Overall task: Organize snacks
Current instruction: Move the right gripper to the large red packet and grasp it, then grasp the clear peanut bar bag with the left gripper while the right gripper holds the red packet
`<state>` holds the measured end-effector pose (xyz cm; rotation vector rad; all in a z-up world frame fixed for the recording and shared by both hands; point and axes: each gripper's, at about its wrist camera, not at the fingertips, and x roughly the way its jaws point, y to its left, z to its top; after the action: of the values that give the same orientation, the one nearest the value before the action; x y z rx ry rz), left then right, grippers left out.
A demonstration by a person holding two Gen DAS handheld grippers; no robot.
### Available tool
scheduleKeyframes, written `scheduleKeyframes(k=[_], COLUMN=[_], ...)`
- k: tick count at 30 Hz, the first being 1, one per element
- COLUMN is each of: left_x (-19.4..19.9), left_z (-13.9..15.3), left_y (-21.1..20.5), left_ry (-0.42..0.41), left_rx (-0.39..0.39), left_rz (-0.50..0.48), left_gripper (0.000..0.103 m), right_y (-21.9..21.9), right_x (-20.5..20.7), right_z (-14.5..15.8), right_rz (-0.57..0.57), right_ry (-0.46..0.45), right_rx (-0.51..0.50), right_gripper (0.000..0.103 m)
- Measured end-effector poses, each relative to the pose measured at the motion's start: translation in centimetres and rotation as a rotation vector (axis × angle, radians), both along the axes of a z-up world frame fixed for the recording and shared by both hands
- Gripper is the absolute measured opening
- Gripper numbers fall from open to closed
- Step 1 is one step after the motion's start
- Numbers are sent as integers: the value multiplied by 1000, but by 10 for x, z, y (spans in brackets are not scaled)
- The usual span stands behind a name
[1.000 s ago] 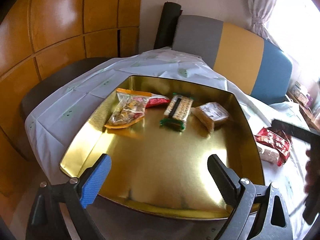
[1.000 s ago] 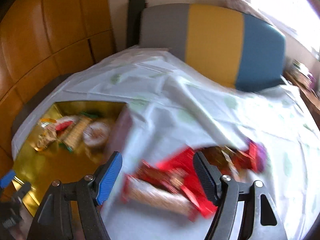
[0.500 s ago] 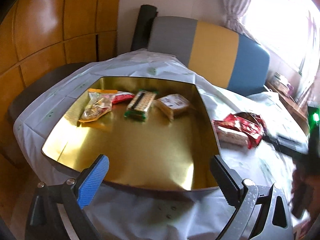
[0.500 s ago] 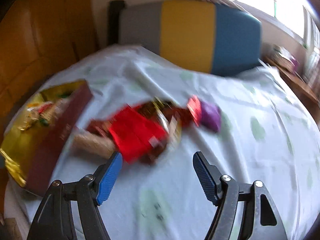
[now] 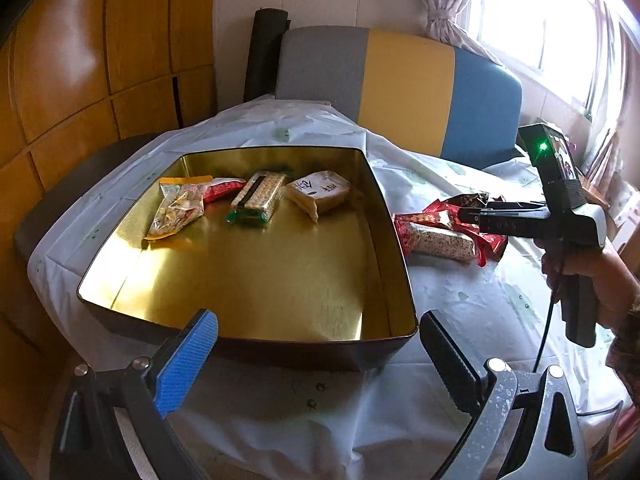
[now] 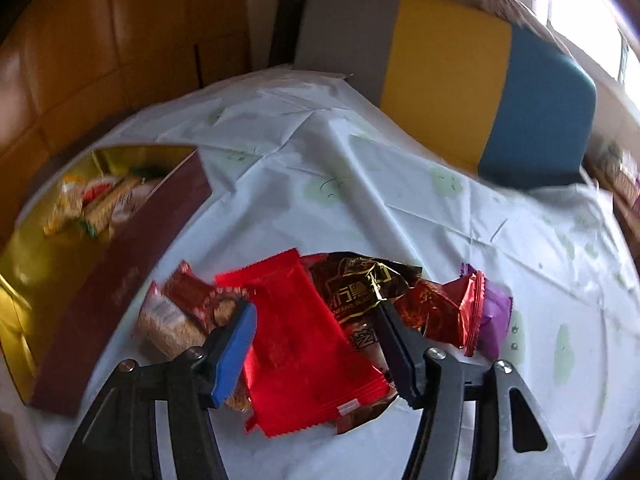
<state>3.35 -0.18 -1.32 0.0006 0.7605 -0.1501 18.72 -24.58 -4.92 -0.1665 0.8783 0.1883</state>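
Room: a brown wood wall [image 5: 80,60] on the left, a chair back [image 5: 400,88] in grey, yellow and blue behind, and a bright window [image 5: 540,20] with a curtain on the right.
Table: a white cloth [image 5: 280,420] with creases and pale green spots covers it.
Box: a big tin box [image 5: 248,336], shiny gold inside and dark red outside, sits on the left.
In the box: four snacks lie in a row at the far end, a clear crinkly bag [image 5: 180,208], a small red pack [image 5: 222,189], a long cracker pack [image 5: 258,196] and a soft tan cake [image 5: 320,192].
Snack pile: on the cloth just right of the box, with a flat shiny red packet [image 6: 304,344], a dark brown and gold wrapper [image 6: 356,288] and a purple one [image 6: 494,316].
Left gripper [image 5: 318,344]: wide apart, nothing in it, near the box's close edge.
Right gripper [image 6: 314,324]: its jaws have just been closing around the red packet; I cannot tell if they pinch it yet.
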Motion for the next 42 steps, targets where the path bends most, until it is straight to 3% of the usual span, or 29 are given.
scheduleKeyframes(k=[2, 6, 12, 20, 26, 35, 40, 42], left_x=[0, -1, -6, -7, -4, 25, 45, 56], left_z=[0, -1, 2, 4, 9, 22, 26, 23], left_y=[-2, -7, -13, -26, -45, -93, -126, -136], left_ry=[-1, 7, -5, 2, 1, 73, 91, 108], left_rx=[5, 11, 16, 16, 16, -31, -31, -22], left_rz=[-3, -11, -27, -67, -113, -157, -175, -172], left_gripper=[102, 102, 102, 102, 102, 102, 102, 102], right_y=[10, 23, -8, -42, -61, -56, -59, -73], right_x=[-7, -7, 1, -35, -83, -85, -92, -100], right_z=[0, -8, -15, -20, -20, -26, -25, -25], right_rz=[48, 84, 17, -54, -140, -104, -113, -164], right_ry=[-6, 5, 73, 85, 48, 24, -3, -26], right_rx=[-27, -110, 114, 218, 239, 224, 214, 242], right_gripper=[49, 47, 48, 44, 44, 55, 45, 44])
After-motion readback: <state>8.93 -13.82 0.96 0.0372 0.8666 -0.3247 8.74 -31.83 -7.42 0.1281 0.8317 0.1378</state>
